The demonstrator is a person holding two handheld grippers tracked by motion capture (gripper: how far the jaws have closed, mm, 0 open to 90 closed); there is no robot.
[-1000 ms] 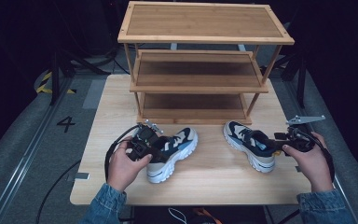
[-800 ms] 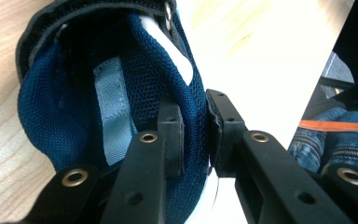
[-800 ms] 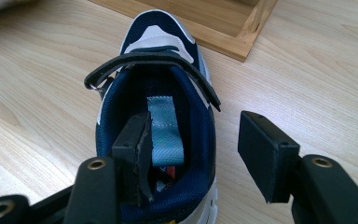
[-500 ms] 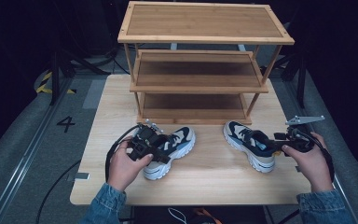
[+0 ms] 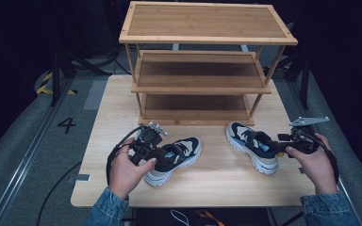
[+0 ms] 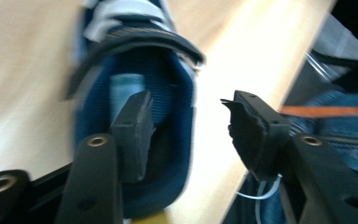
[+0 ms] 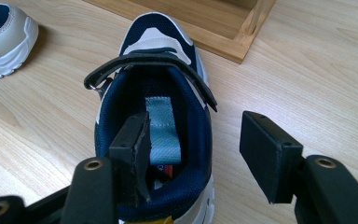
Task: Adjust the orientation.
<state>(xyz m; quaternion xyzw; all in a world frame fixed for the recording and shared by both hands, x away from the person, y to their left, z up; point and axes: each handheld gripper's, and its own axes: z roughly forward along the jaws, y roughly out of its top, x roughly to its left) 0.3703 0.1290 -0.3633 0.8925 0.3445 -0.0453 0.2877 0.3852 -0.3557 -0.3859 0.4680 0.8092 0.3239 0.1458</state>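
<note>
L shoe (image 5: 174,157) sits on the table (image 5: 217,181) w/ my L gripper (image 5: 143,146) at its heel: jaws apart, one pad (image 6: 135,126) inside the collar, other outside. R shoe (image 5: 254,146) lies near the rack (image 5: 200,70); my R gripper (image 5: 294,141) likewise open astride its heel. R gripper view shows the strap (image 7: 149,63) and blue tongue tab (image 7: 163,128) sharply; L gripper view is blurred.

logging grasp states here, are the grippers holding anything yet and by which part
Nothing is clamped yet. Each open gripper, left gripper and right gripper, has one jaw inside the heel opening of its navy, beige and white sneaker, the other outside the collar.
</note>
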